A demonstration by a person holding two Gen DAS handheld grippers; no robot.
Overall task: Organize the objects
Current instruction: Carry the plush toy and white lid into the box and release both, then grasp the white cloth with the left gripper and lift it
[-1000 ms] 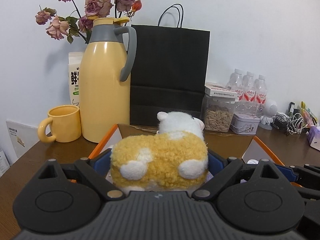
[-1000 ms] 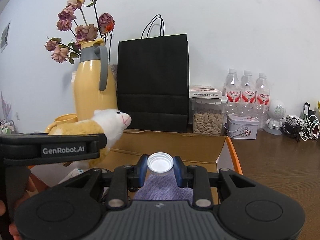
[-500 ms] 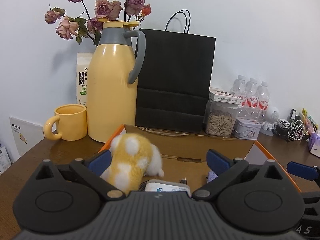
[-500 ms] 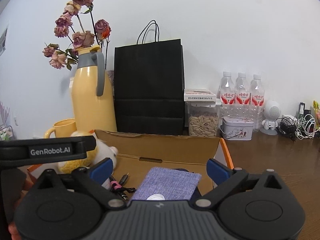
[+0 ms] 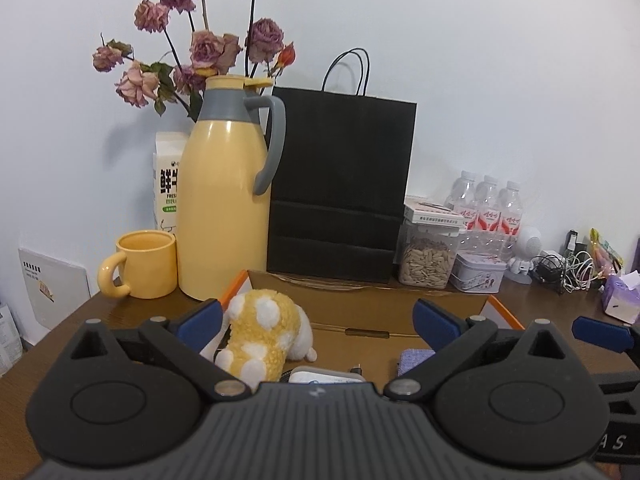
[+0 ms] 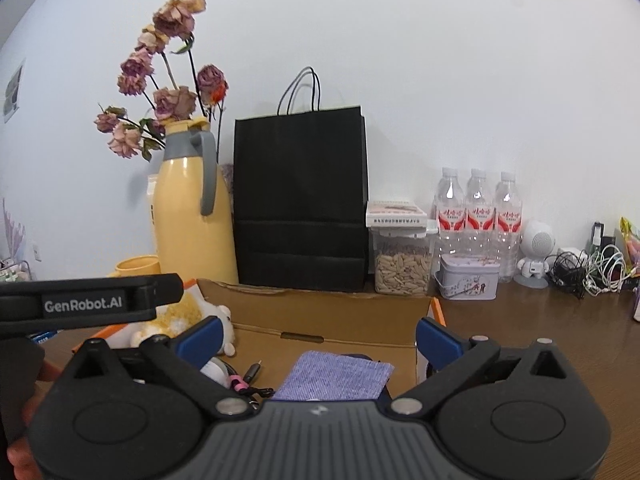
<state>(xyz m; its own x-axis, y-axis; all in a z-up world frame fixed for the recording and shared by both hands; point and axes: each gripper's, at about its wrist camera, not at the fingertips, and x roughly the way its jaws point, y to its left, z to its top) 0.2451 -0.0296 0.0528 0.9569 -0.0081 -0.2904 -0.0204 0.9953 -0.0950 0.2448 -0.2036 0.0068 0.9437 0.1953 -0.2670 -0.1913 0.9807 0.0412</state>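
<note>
Both the left gripper (image 5: 316, 322) and the right gripper (image 6: 318, 334) have just swung their jaws wide and hold nothing. The plush toy (image 5: 266, 336) lies in the cardboard box (image 5: 360, 298) at the left gripper's 10 o'clock; soft and light, best pinched across its body. A purple pouch (image 6: 334, 376) lies at the right gripper's 6. The yellow jug (image 5: 224, 200) and black bag (image 5: 340, 188) crowd the box's far side at 12

right gripper (image 6: 318, 336) gapes over cardboard box (image 6: 320, 312) holding purple cloth (image 6: 336, 376).
</note>
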